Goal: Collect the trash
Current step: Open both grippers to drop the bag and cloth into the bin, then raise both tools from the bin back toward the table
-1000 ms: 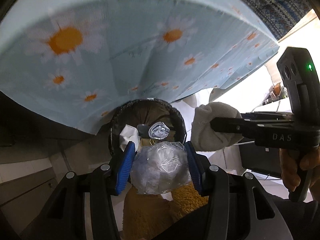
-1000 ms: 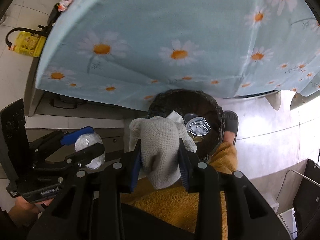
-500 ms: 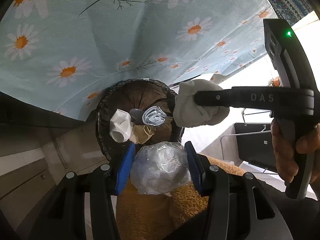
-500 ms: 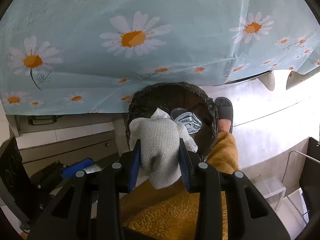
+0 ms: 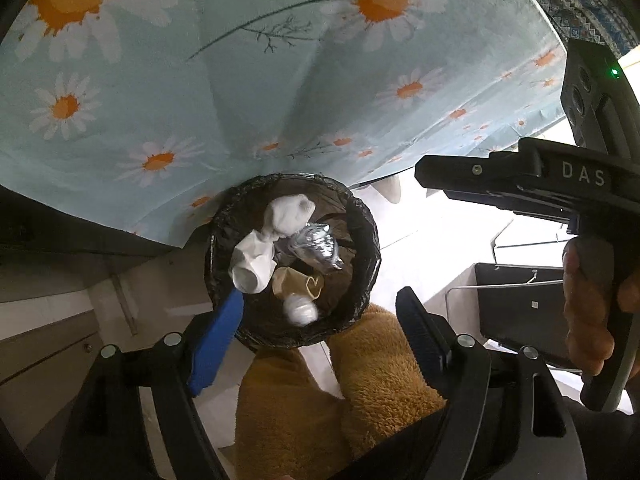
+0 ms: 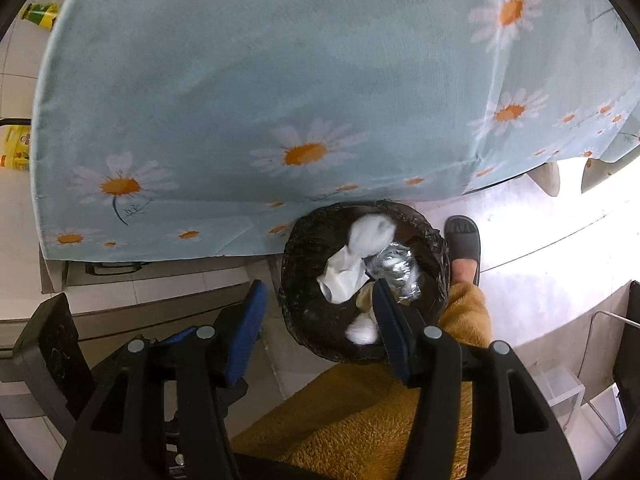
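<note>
A round bin with a black liner (image 5: pixel 368 240) (image 6: pixel 296 280) stands on the floor below the table edge. Inside lie a white cloth wad (image 5: pixel 288 212) (image 6: pixel 370 234), white paper (image 5: pixel 252 260) (image 6: pixel 344 274), crumpled clear plastic (image 5: pixel 316 244) (image 6: pixel 394 268), a tan scrap (image 5: pixel 296 284) and a small blurred white clump (image 5: pixel 300 310) (image 6: pixel 362 330). My left gripper (image 5: pixel 316 328) is open and empty above the bin's near rim. My right gripper (image 6: pixel 320 312) is open and empty above the bin's left side; it also shows from the side in the left wrist view (image 5: pixel 520 184).
A light blue daisy tablecloth (image 5: pixel 280 80) (image 6: pixel 280 100) hangs over the table above the bin. The person's orange fleece legs (image 5: pixel 320 400) and a grey slipper (image 6: pixel 464 240) are beside the bin. Black boxes (image 5: pixel 520 312) stand at right. Yellow bottles (image 6: pixel 16 148) stand far left.
Both grippers opened. The left let go of the clear plastic wad and the right let go of the white cloth; both now lie in the bin.
</note>
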The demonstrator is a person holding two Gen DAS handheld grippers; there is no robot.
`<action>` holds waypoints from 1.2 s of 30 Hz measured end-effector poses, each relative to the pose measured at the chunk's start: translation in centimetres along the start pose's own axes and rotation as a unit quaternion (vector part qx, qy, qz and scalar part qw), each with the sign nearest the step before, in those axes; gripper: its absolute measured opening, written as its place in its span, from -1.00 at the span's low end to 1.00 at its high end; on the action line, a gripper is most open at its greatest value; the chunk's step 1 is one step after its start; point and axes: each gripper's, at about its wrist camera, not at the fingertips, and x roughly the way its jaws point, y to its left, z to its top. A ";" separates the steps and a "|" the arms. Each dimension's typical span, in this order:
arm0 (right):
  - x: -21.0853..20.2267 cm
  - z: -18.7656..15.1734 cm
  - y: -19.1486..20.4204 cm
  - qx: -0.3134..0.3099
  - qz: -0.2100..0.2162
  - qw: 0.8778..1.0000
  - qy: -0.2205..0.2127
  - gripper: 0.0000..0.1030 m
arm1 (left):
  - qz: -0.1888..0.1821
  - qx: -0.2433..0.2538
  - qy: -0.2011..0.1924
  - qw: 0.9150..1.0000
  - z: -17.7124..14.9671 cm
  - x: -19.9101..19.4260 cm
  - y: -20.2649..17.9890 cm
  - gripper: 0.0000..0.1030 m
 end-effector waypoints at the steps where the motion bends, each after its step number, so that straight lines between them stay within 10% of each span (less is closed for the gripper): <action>1: -0.2 0.1 0.0 -0.002 -0.001 1.000 -0.001 0.08 | 0.000 0.002 -0.001 1.000 0.1 -0.1 -0.1 0.49; 16: -7.0 -0.3 1.4 -0.083 0.045 0.995 -0.033 0.08 | -0.008 0.007 -0.031 0.999 0.8 -4.9 -1.2 0.49; 36: -16.8 5.8 6.7 -0.241 0.135 0.953 -0.122 0.11 | 0.044 -0.034 -0.132 0.990 6.3 -16.1 -2.2 0.49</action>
